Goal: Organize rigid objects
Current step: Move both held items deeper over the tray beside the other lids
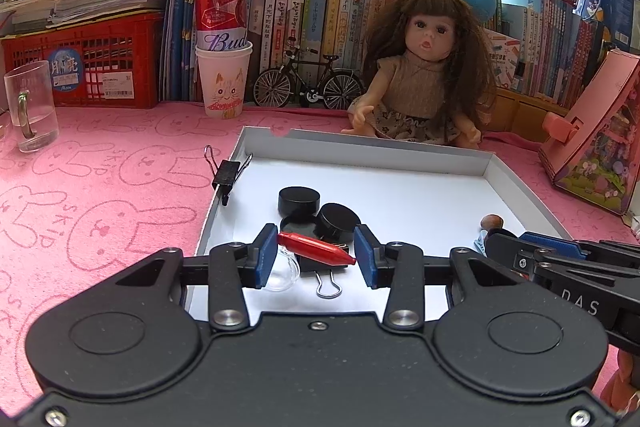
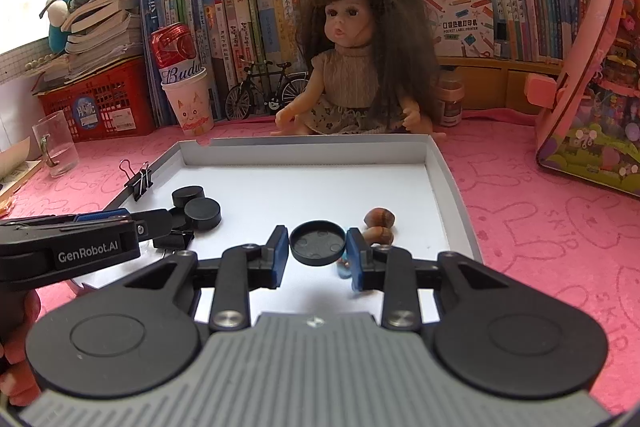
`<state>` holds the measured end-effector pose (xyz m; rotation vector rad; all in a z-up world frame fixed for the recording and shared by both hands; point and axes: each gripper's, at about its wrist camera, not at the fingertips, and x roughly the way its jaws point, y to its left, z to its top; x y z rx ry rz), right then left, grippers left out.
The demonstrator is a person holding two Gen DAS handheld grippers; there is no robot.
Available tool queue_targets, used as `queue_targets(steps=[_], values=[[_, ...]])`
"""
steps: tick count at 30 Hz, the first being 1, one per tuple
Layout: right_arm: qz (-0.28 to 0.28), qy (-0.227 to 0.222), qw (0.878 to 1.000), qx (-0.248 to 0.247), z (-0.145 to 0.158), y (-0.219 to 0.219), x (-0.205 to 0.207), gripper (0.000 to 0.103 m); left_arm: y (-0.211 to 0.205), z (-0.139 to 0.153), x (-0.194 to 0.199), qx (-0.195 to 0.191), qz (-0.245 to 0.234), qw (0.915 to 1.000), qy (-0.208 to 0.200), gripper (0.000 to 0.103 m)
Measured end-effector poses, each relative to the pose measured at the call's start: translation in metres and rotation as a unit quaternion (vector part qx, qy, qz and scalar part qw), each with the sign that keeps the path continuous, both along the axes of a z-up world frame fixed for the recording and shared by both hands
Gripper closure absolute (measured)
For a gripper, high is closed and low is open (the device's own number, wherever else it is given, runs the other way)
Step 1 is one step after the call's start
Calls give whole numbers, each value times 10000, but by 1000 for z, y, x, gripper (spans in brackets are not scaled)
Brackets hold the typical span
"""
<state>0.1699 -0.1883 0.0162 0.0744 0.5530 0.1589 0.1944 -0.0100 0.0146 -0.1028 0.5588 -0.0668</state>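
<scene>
Both grippers loaded | left gripper (image 1: 316, 254) pinches red plastic cone-tipped piece (image 1: 316, 249); right gripper (image 2: 317, 249) pinches round black plastic lid (image 2: 317, 242) | white cardboard tray (image 1: 360, 145) partly filled; sorting unfinished, judging by the loose pieces

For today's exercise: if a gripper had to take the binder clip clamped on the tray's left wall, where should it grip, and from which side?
Grip the binder clip by its black body, coming from above, pads on its two flat faces. The body straddles the white tray wall, so its faces probably offer firm purchase. The wire handles, sticking up and splayed apart, are thin and would likely slip.
</scene>
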Motion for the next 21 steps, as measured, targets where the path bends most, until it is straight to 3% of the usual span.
queue_targets(steps=[21], values=[[60,139,9999,-83,-9,7,10,67,-2,-12,15,106,74,9998,147,63]])
